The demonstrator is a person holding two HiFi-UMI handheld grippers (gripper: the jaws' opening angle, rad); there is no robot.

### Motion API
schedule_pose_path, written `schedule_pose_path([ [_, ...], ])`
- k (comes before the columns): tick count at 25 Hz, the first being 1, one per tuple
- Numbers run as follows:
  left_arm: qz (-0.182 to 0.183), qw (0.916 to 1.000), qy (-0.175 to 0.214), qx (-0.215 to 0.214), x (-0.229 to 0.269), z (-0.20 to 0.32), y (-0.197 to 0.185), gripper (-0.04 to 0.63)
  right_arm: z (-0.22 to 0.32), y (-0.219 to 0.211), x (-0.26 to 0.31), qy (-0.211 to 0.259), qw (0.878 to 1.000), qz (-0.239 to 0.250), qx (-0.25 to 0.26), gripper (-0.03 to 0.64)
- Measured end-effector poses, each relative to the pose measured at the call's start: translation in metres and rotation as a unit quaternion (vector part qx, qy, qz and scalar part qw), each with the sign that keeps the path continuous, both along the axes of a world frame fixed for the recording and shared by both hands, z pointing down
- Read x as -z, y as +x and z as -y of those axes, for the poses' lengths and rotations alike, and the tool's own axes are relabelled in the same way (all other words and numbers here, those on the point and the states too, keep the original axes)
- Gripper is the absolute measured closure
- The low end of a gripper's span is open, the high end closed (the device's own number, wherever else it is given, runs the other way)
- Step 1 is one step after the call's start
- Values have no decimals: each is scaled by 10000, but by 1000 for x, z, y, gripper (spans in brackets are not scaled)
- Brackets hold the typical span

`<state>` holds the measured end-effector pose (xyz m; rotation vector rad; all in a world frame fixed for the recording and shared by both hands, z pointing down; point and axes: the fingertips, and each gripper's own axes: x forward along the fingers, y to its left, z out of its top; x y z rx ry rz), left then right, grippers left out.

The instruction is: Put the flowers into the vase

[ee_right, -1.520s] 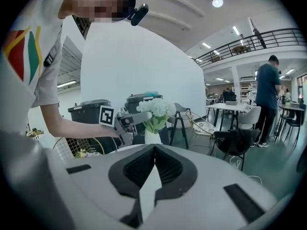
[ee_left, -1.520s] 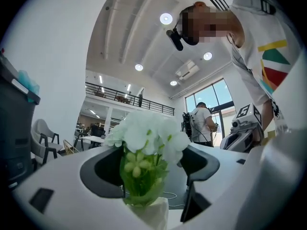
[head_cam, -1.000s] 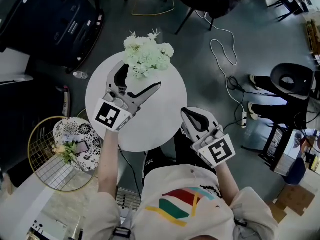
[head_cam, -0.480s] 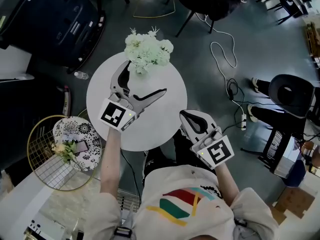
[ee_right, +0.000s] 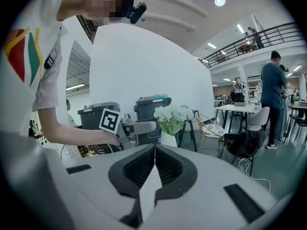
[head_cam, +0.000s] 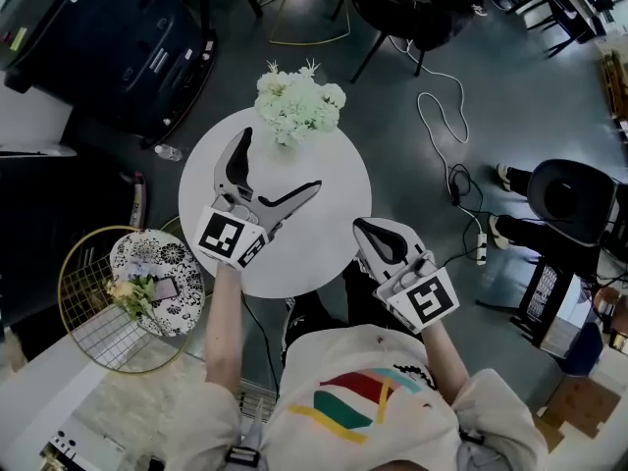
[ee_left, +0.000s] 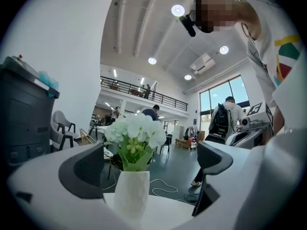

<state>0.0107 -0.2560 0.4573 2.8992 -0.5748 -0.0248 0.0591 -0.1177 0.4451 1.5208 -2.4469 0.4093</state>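
- At the far left, on the floor, a gold wire basket holds a black-and-white patterned plate
- The left tool lies level over the round white desk; its jaws have just been opening and stand spread wide, released, their pads pressing on nothing
- Seen along that tool, the white vase stands upright on the desk just ahead of the jaws, framed between them and touching neither
- The flowers, white blooms over green leaves, already sit in the vase near the desk's far edge
- The right tool hangs at the desk's near right edge, tipped slightly downward, its jaws clenched together with nothing between them
- To the right of the desk a white cable loops across the grey floor
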Motion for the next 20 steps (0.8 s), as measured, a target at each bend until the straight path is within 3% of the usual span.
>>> schedule_pose_path([
  [5, 68, 9985, 349, 414, 48, -8, -25, 9, 21, 2, 30, 392, 9991, 129, -80, 606],
  [9, -196, 9953, 713, 631, 108, -27, -46, 9, 34, -7, 67, 894, 9959, 119, 117, 606],
  [14, -425, 9807, 1477, 1208, 179, -44, -78, 9, 46, -21, 109, 1486, 9885, 127, 235, 607],
  [18, -608, 9707, 1753, 1529, 222, -58, -97, 14, 53, -30, 142, 1868, 9816, 225, 337, 607],
  [20, -626, 9654, 1846, 1734, 235, -64, -106, 79, 56, -35, 158, 2037, 9777, 321, 397, 607],
])
